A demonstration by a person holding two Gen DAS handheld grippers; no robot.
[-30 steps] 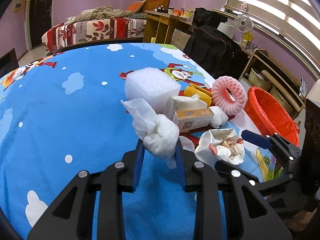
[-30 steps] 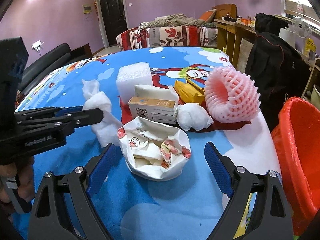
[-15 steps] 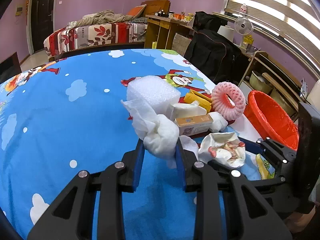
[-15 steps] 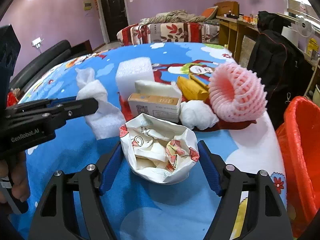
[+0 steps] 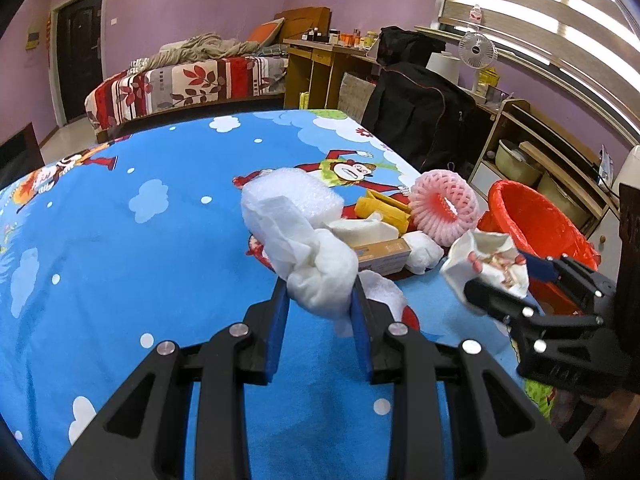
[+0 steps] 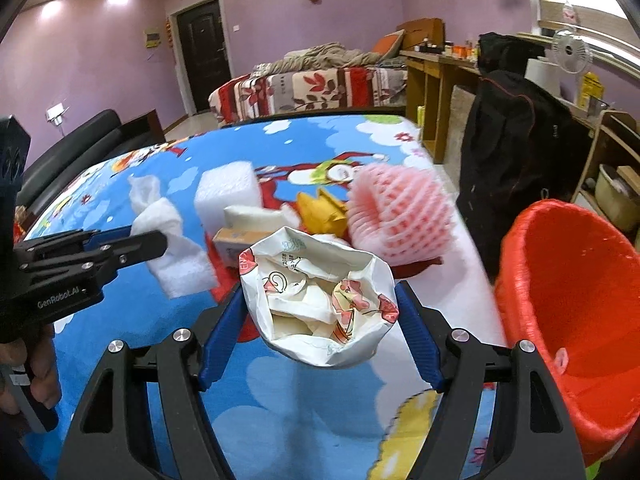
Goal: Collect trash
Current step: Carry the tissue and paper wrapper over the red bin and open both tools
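My left gripper (image 5: 318,300) is shut on a wad of white tissue (image 5: 320,276), held just above the blue cartoon tablecloth (image 5: 120,240). In the right wrist view the same tissue (image 6: 176,256) hangs from that gripper at the left. My right gripper (image 6: 320,300) is shut on a crumpled white paper bag with red print (image 6: 312,264). Both blue pads press its sides, and the bag is off the table. A red bin (image 6: 568,280) stands just right of the bag, beyond the table edge.
On the cloth lie a pink foam net (image 6: 400,212), a white foam block (image 6: 226,188), a small cardboard box (image 5: 384,256), a yellow wrapper (image 6: 320,208) and more white tissue. A black bag, shelves and a bed stand behind.
My right gripper's jaws closed onto the paper bag and lifted it off the cloth, drifting toward the red bin. My left gripper kept its hold on the tissue and barely moved.
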